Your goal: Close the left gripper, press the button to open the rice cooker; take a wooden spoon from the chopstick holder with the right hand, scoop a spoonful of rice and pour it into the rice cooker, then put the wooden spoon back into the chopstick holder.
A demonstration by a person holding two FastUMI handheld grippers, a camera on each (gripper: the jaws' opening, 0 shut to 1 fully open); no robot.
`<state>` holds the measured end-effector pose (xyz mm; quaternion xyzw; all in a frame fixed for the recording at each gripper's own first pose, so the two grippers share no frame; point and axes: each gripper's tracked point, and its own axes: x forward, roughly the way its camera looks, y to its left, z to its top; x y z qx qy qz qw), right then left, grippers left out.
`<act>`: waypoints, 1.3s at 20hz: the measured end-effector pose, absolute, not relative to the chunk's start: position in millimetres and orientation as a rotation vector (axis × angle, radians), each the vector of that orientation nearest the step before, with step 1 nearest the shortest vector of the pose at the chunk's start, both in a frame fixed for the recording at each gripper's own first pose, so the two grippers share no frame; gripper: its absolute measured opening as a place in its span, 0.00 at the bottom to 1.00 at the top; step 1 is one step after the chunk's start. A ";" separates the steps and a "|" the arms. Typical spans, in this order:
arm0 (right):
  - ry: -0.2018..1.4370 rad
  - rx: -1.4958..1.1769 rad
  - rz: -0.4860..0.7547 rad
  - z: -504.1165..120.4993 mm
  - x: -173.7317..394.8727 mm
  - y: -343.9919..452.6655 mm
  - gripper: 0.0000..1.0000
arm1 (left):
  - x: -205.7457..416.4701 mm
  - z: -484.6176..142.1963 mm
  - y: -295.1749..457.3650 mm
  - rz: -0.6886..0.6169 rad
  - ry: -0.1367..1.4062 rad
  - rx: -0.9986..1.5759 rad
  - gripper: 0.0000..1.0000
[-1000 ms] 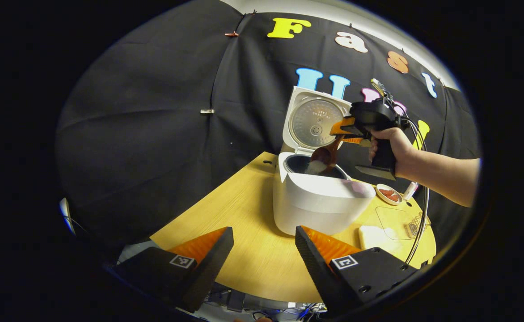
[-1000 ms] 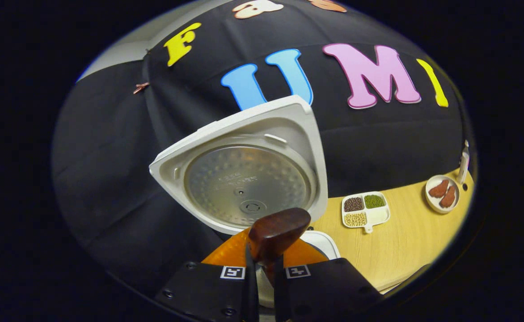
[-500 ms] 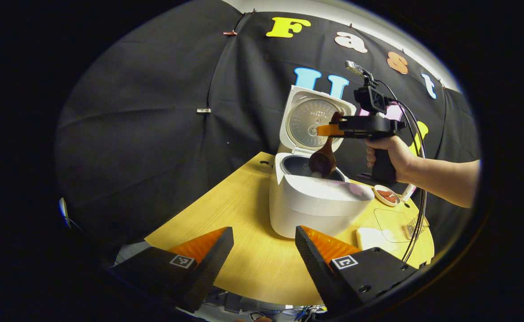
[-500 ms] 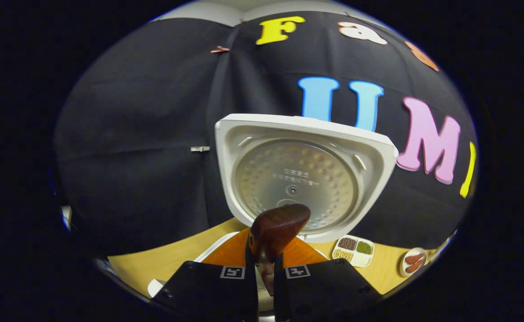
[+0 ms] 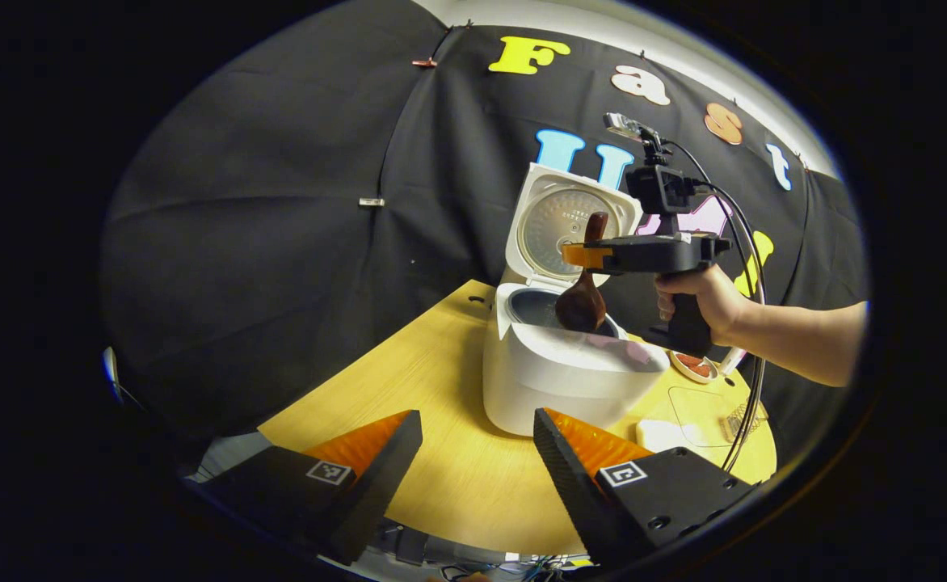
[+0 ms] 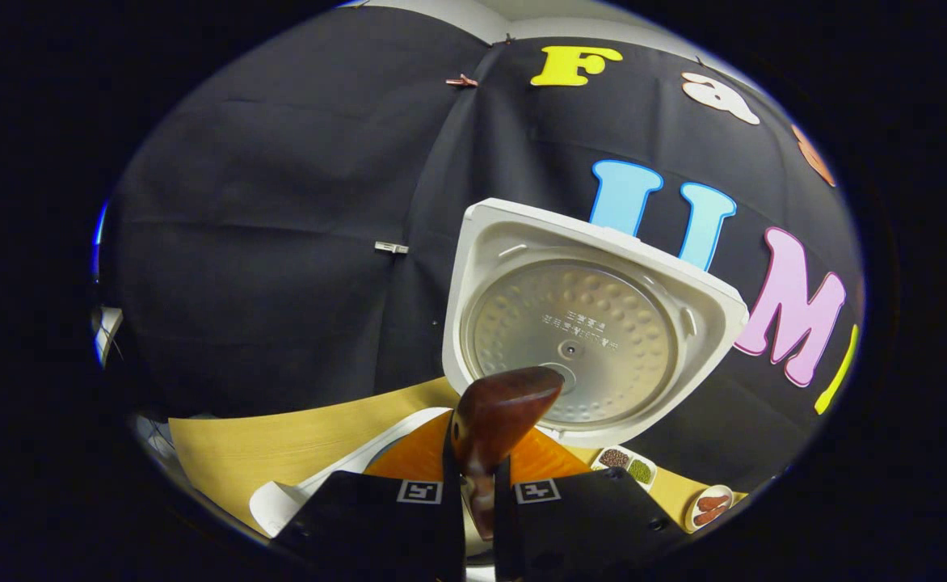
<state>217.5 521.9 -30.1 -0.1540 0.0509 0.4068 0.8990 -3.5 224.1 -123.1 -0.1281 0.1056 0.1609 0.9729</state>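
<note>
Right gripper point(image 5: 578, 255), held level in a hand point(image 5: 704, 297), pinches the wooden spoon point(image 5: 582, 295) by its handle; both fingers press on it. In the right gripper view the gripper point(image 6: 478, 485) has the handle end point(image 6: 499, 408) sticking up between the fingers, which are nearly together around it.

Landmark: rice cooker point(image 5: 558, 372). Its lid point(image 5: 566, 226) stands open and upright at the back. The spoon hangs roughly vertical, bowl down, above the cooker's open pot point(image 5: 534, 307), bowl at about rim level toward the pot's right side. Cannot tell whether any rice is left in the bowl. In the right gripper view the lid's inner plate point(image 6: 574, 352) faces the camera just beyond the handle end.

Left gripper point(image 5: 473, 440) is in front of the cooker, above the near part of the wooden table point(image 5: 409, 380), fingers spread wide, pinching nothing, clear of the cooker.

Right of the cooker: a small dish point(image 5: 692, 365) with reddish pieces, partly behind the hand. In the right gripper view that dish point(image 6: 712, 508) sits beside a divided tray point(image 6: 625, 461) of beans, both below the lid's right corner. Chopstick holder: cannot make it out.
</note>
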 end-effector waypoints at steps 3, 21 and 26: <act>0.097 -0.269 0.827 -12.4 220.0 507.3 0.18 | -0.4 -118.3 215.8 0.307 0.209 -0.251 0.95; 0.057 0.128 0.532 101.0 261.3 211.9 0.18 | 45.9 -53.6 79.6 0.158 0.161 -0.160 0.95; 0.083 0.181 0.394 85.1 276.9 103.2 0.18 | 69.1 -44.7 39.9 0.120 0.170 -0.124 0.95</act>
